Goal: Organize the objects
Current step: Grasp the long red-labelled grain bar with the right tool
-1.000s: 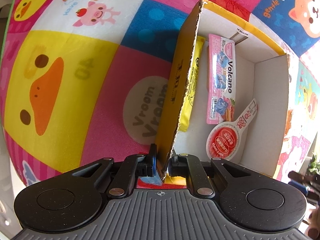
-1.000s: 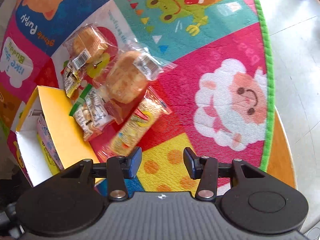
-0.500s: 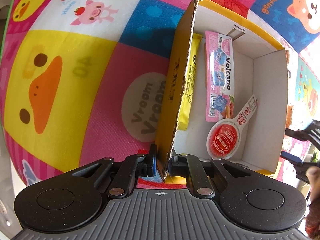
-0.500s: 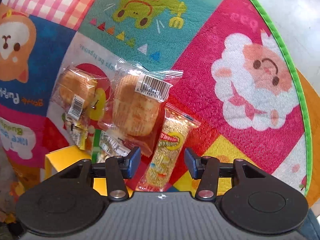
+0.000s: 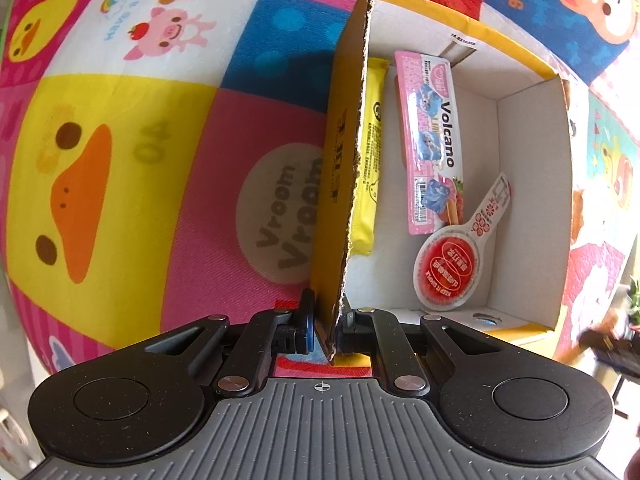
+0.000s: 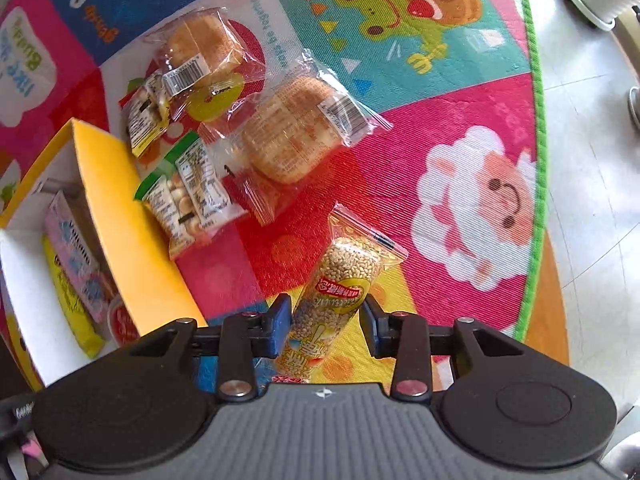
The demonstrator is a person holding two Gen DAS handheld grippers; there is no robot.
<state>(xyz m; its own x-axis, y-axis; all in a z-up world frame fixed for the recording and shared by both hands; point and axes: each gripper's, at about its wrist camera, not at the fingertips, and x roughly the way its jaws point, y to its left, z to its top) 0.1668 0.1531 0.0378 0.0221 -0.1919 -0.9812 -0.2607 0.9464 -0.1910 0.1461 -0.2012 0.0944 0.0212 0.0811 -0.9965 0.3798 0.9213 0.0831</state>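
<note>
Your left gripper (image 5: 323, 330) was clenched on the near end of the box wall (image 5: 340, 184), with one pad on the yellow outer face and the other on the white inner face. Just beyond the pads, inside the box (image 5: 532, 200), a round red-lidded cup (image 5: 450, 270) lay on the white floor. Further in, a pink snack packet (image 5: 430, 136) lay lengthwise, and a yellow packet (image 5: 370, 160) lay beside it against the gripped wall. The box stood on the colourful play mat (image 5: 120, 160).

Your right gripper (image 6: 323, 326) pointed down at the mat, and its jaws were closing around a puffed-grain roll (image 6: 340, 300) in a clear wrapper. The roll was between the fingers, but you could still see a gap on the right side, so the pads did not yet press it. The roll lay on the mat, near the box but outside it. Further away a small biscuit packet with a green edge (image 6: 186, 196) lay just beside the yellow outer wall of the box. Beyond it a wrapped bun (image 6: 296, 136) overlapped a small red packet (image 6: 256, 196). Farthest were another wrapped bun (image 6: 204, 44) and one more small packet (image 6: 146, 116), touching each other.
</note>
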